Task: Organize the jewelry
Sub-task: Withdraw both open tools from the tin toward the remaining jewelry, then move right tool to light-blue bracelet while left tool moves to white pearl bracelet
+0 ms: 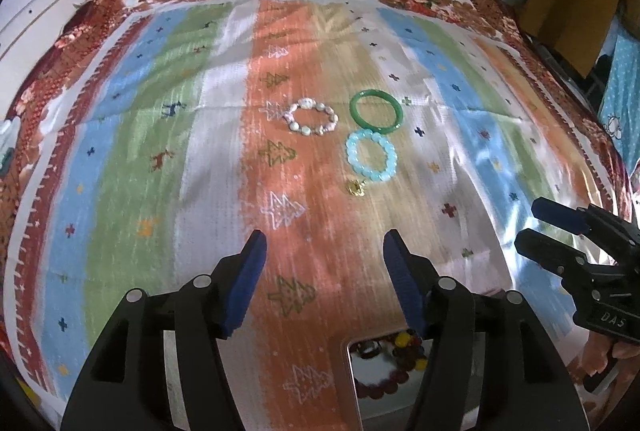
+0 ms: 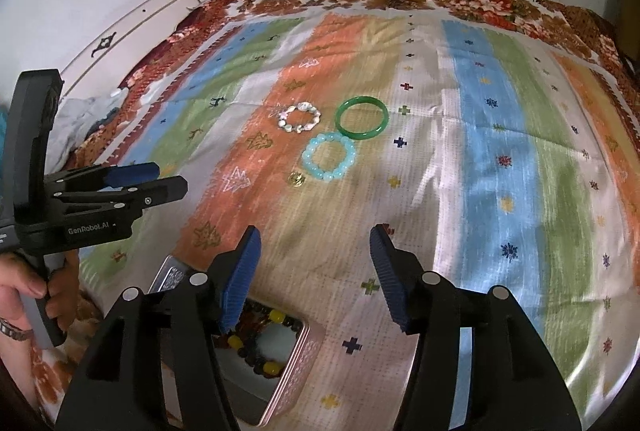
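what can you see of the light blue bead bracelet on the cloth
The light blue bead bracelet is a closed ring of round, translucent, glassy-looking pale aqua beads, lying flat on the striped cloth. It sits just in front of the green bangle, very close to it or touching; the blur leaves that unclear. The white bead bracelet lies apart, to its far left. A small gold charm rests by its near edge. Neither hand-held gripper touches it.

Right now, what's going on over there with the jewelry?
A person holds a pair of tongs in each hand above a striped cloth; both the left tongs and the right tongs are open and empty. A green bangle, an aqua bead bracelet, a pale bead bracelet and a small gold piece lie out on the cloth. A tin nearby already holds dark beads.
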The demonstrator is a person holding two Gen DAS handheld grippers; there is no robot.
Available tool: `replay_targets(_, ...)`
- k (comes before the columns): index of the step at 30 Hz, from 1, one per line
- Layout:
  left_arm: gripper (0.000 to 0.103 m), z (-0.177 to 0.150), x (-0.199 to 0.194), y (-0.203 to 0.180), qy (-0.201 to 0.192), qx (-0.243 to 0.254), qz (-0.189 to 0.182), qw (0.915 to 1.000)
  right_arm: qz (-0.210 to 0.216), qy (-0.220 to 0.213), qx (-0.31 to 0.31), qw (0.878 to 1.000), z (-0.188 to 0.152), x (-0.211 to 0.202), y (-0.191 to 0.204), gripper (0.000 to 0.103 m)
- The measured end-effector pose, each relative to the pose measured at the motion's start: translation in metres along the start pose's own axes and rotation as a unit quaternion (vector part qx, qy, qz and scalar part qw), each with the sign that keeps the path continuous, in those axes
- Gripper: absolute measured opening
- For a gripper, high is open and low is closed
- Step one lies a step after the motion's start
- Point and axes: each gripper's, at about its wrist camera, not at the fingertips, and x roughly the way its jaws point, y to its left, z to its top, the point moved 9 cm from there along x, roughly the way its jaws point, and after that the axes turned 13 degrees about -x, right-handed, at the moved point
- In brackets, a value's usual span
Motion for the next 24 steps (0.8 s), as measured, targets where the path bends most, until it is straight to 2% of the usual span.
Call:
replay_targets(7, 0.061, 0.020, -0.003, 0.000, -0.037, 0.005, 0.014, 0.9992, -0.028, 0.006, -0.003, 1.000, 0.008, 0.011, -0.012, 0.057)
replay_targets(24, 0.061, 0.055, 0.025, 0.006, -0.038, -0.011, 0.025, 0.9989, -0.035, 0.020, -0.002, 0.999, 0.028, 0.041, -0.030, 0.057)
